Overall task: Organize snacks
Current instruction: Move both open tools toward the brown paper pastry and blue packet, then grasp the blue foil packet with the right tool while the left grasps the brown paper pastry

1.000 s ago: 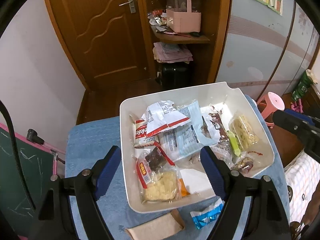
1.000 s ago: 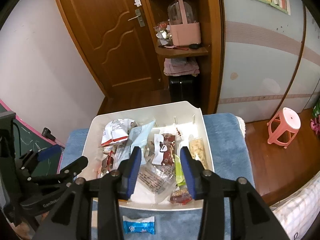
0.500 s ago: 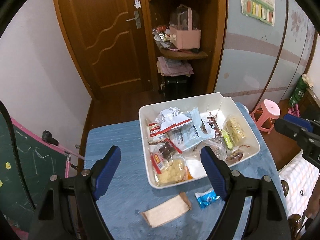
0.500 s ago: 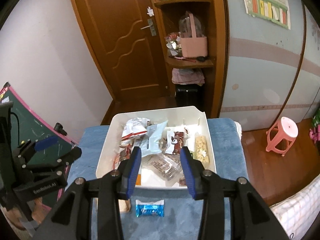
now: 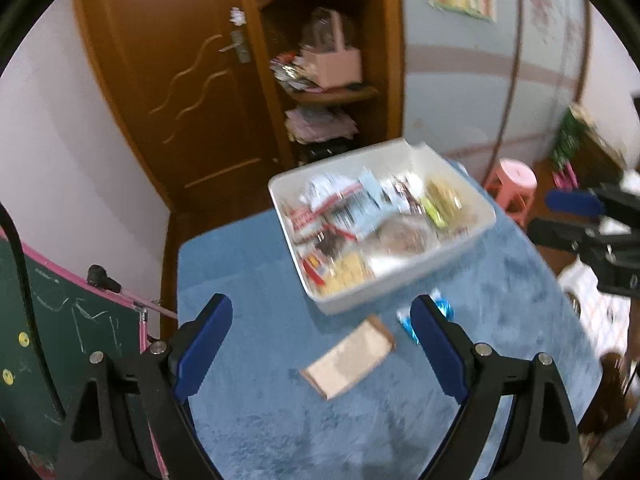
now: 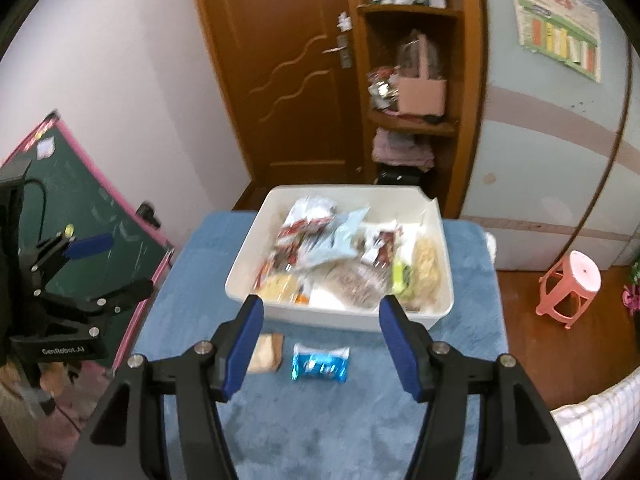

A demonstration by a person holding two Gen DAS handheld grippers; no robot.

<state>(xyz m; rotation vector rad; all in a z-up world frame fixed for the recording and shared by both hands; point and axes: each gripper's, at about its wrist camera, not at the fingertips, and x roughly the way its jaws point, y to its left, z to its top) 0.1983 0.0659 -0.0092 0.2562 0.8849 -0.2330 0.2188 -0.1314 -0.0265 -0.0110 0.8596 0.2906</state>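
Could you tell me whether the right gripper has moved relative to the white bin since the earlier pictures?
Yes. The right gripper has pulled back from the bin, which looks smaller and farther; its empty jaws have just been opening.

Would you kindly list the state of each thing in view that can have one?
white bin: uncovered, heaped with snack packets.
blue packet: lying flat on the blue cloth, outside the bin.
tan packet: flat on the cloth, outside the bin.
left claw: open, nothing between its jaws, just been opening.
right claw: open, empty, just been opening.
wooden door: shut.
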